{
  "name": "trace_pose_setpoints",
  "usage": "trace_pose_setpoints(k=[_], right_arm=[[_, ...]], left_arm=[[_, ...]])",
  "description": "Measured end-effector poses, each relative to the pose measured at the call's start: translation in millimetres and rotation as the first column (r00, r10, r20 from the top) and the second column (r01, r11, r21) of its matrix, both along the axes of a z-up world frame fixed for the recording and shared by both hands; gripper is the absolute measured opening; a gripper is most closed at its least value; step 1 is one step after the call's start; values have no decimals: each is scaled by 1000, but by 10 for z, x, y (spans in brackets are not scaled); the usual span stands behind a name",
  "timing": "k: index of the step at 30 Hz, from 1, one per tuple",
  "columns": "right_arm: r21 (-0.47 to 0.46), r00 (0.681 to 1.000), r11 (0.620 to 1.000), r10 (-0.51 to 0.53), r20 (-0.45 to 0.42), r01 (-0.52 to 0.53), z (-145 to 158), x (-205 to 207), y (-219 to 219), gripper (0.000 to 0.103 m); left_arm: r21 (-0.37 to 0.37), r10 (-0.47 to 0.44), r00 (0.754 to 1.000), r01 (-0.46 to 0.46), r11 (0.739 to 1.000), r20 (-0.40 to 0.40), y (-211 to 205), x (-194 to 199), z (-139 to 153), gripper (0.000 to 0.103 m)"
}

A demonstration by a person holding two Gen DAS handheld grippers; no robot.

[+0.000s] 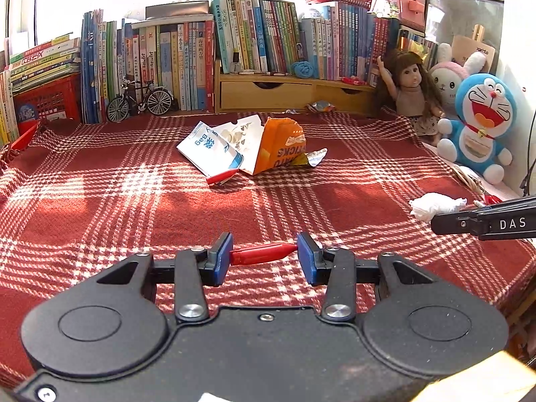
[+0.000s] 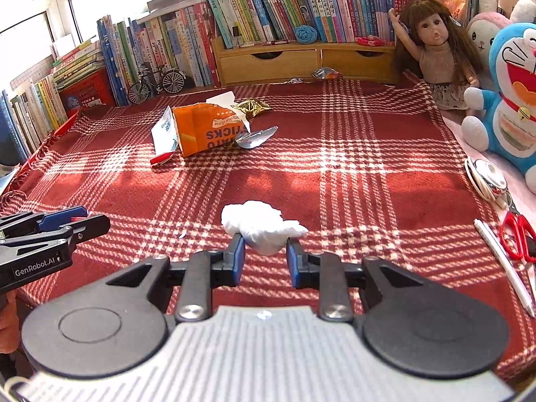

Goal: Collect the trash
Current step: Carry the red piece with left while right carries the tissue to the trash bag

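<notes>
Red plaid cloth (image 2: 351,167) is mostly bare up front. Your left gripper (image 1: 264,256) pinches a red wrapper (image 1: 263,255); wrapper pile (image 1: 248,149) sits mid-cloth (books behind). Your right gripper (image 2: 264,258) clamps a crumpled white tissue (image 2: 263,226); scissors (image 2: 516,238) crowd the right edge.

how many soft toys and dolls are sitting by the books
3, all at the right edge: a doll against the books, a pink bunny plush beside it, a blue cat plush in front.

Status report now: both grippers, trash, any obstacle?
Left gripper holds red wrapper. Right gripper holds white tissue. Orange bag pile remains. Nothing blocking.
</notes>
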State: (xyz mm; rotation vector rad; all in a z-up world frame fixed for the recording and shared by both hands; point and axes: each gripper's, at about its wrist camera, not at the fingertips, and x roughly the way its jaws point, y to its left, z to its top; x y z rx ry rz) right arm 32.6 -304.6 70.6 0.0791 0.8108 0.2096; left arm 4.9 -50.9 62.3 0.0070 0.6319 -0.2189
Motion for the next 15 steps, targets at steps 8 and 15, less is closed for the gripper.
trace_pose_setpoints(k=[8,15], right_arm=[[17,999,999,39,-17,-39,5,-463,121,33],[37,995,996,81,-62,-79,-116,-847,276,33]], left_arm=[[6,-35,999,35,999,-11,129,-502,45,40],[22,-60,998,61,998,-27,229,-888,-6,40]])
